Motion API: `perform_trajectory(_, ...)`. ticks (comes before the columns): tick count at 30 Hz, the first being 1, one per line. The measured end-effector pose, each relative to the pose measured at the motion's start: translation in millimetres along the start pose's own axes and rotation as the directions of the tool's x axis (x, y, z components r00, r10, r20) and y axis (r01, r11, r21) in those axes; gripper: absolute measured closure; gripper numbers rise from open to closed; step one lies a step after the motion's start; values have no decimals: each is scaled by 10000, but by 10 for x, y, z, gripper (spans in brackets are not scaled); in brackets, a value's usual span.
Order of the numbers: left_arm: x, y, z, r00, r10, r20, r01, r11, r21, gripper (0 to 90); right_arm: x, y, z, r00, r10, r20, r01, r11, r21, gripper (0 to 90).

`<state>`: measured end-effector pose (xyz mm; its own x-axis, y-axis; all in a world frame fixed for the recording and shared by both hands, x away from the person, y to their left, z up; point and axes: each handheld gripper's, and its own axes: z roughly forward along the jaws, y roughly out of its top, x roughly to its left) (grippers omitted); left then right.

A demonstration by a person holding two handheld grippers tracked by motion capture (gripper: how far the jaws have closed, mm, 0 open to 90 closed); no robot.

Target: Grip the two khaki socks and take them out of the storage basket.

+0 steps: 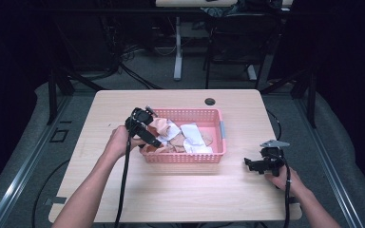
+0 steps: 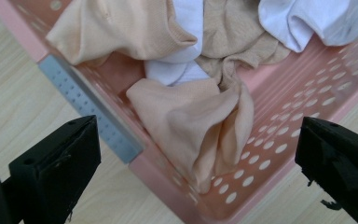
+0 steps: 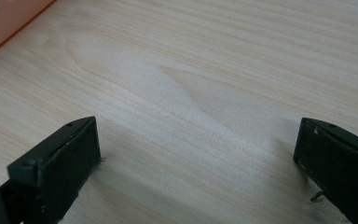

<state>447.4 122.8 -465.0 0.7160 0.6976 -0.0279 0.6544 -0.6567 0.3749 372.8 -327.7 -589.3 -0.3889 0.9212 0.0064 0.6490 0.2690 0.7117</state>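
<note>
A pink perforated basket (image 1: 217, 124) stands mid-table and holds several beige and white socks. My left gripper (image 1: 151, 138) hovers open above the basket's left corner. In the left gripper view a crumpled beige sock (image 2: 191, 116) lies in that corner (image 2: 223, 205) between the wide-apart jaws, with a white sock (image 2: 186, 28) and another beige sock (image 2: 116, 28) behind it. My right gripper (image 1: 251, 164) rests low over bare wood right of the basket, open, with nothing between its jaws. The right gripper view shows the basket's edge (image 3: 9, 18) at top left.
The light wooden table (image 1: 180, 194) has bare room in front of the basket and on both sides. A dark cable hole (image 1: 210, 101) sits near the far edge. Cables trail from both grippers toward the near edge. Chair and desk legs stand beyond the table.
</note>
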Motion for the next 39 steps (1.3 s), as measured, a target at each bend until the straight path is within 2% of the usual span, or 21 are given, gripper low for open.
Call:
perform_trajectory(1,-19,29,20,10000,55,16,-55,9999,97,25,0,-1,0,10000,4,-39,-5,10000,-17,0)
perform_trajectory(2,-40,64,45,9998,198,24,-199,9995,245,85,1,-2,0,10000,-9,-11,9,10000,-15,0)
perform_trajectory(4,-71,104,72,9994,346,25,-346,9987,362,116,0,-3,-1,10000,-21,-14,21,10000,-8,0)
perform_trajectory(6,-93,152,121,9987,493,135,-499,9971,566,210,-1,-2,-1,10000,-32,-26,32,10000,-5,0)
perform_trajectory(7,-97,182,153,9983,564,112,-571,9952,797,210,-1,-2,-1,10000,-32,-26,32,10000,-5,0)
perform_trajectory(9,-89,220,225,9976,688,56,-690,9897,1254,272,-1,-3,-1,10000,-31,-26,31,10000,-13,0)
perform_trajectory(12,-74,244,303,9966,658,496,-731,9839,1632,306,0,-3,-1,10000,-37,-19,37,10000,-9,0)
perform_trajectory(14,-73,266,329,9964,641,562,-726,9835,1658,309,0,-3,-2,10000,-36,-22,36,10000,-7,0)
perform_trajectory(15,-85,272,354,9953,524,811,-655,9836,1682,315,0,-3,-3,9999,-36,-95,36,10000,-8,0)
perform_trajectory(16,-106,280,373,9947,618,824,-766,9786,1908,320,-1,-4,-5,10000,-62,-49,62,10000,19,0)
perform_trajectory(18,-143,294,397,9940,617,905,-785,9774,1965,338,2,-6,-7,10000,-45,-85,45,10000,-3,0)
perform_trajectory(20,-171,314,435,9946,677,791,-837,9714,2221,387,1,-7,-7,10000,-59,-40,59,10000,10,0)
perform_trajectory(22,-173,318,478,9961,605,646,-747,9666,2452,468,1,-8,-7,9999,-49,-92,49,10000,-24,0)
perform_trajectory(24,-185,317,527,9965,622,566,-758,9558,2839,537,-2,-8,-13,9999,-108,-129,109,9999,21,0)
perform_trajectory(25,-189,319,544,9960,691,564,-829,9501,3006,636,-4,-10,-16,9998,-139,-148,139,9999,34,0)
perform_trajectory(26,-193,318,553,9959,688,590,-836,9489,3043,636,-4,-10,-16,9998,-139,-148,139,9999,34,0)
perform_trajectory(27,-190,321,559,9956,715,607,-870,9462,3117,688,-2,-10,-14,9998,-116,-139,117,9999,16,0)
perform_trajectory(29,-184,320,568,9957,678,635,-841,9476,3083,824,0,-12,-13,9999,-98,-123,98,10000,-11,0)
perform_trajectory(31,-183,317,582,9960,656,609,-816,9445,3181,833,0,-12,-14,9999,-95,-123,95,10000,-11,0)
perform_trajectory(34,-195,320,556,9960,718,535,-852,9438,3193,847,-1,-12,-15,9998,-110,-135,110,9999,2,0)
perform_trajectory(39,-183,308,494,9968,591,540,-725,9532,2935,852,-3,-11,-17,9998,-138,-136,138,9999,35,0)
